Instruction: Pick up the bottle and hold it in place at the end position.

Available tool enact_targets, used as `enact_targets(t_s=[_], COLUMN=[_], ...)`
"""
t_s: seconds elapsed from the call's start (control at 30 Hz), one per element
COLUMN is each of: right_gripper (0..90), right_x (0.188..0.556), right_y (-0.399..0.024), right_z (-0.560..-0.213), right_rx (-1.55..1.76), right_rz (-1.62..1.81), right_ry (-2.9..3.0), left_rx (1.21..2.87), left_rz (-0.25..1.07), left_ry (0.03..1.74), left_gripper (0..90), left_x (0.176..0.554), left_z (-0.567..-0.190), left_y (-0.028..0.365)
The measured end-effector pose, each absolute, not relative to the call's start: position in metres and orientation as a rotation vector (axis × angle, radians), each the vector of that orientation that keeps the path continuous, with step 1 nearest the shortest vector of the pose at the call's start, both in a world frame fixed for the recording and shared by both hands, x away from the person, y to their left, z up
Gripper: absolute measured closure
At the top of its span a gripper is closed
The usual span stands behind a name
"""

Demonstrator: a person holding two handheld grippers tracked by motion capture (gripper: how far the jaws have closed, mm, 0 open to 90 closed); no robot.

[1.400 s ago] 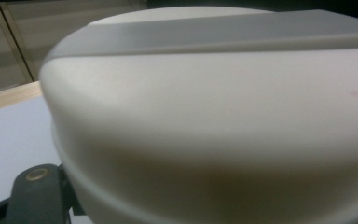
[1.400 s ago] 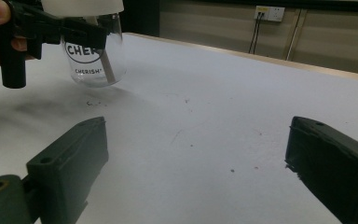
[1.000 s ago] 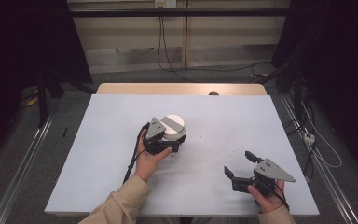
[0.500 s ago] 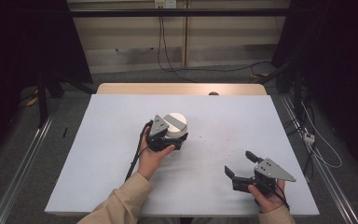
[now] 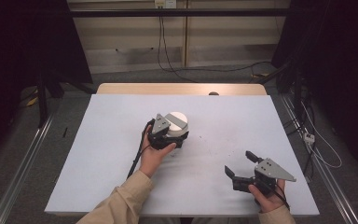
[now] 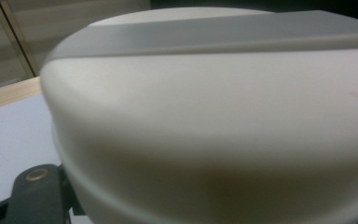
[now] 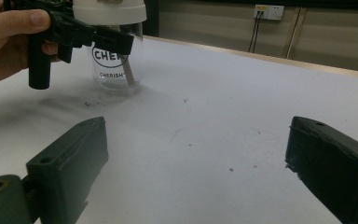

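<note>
At the middle of the white table (image 5: 98,154), the left gripper (image 5: 170,135) is clenched around the clear jar (image 7: 116,65) just under its white lid (image 5: 177,120), seemingly to steady it upright where it stands on the tabletop. The right gripper (image 5: 242,164) rests near the table's near right corner, well apart from the jar, its jaws spread wide and empty, apparently waiting its turn.
</note>
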State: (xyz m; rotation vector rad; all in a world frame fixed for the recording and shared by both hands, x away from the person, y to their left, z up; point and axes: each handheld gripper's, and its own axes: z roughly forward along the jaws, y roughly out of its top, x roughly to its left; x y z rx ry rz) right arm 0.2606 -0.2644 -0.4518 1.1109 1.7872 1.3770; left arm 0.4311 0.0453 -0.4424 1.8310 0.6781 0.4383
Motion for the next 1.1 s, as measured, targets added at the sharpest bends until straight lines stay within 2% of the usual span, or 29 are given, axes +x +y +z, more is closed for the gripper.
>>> enact_targets(t_s=[1.1], right_gripper=[5.1], right_x=[0.262], right_y=[-0.264], right_z=[-0.452], right_rx=[1.108], right_rz=[1.373], right_ry=[1.791], left_rx=[1.854], left_rz=[0.459], left_ry=[0.667], left_gripper=[18.5], left_x=[0.441], left_z=[-0.436], left_y=[0.042])
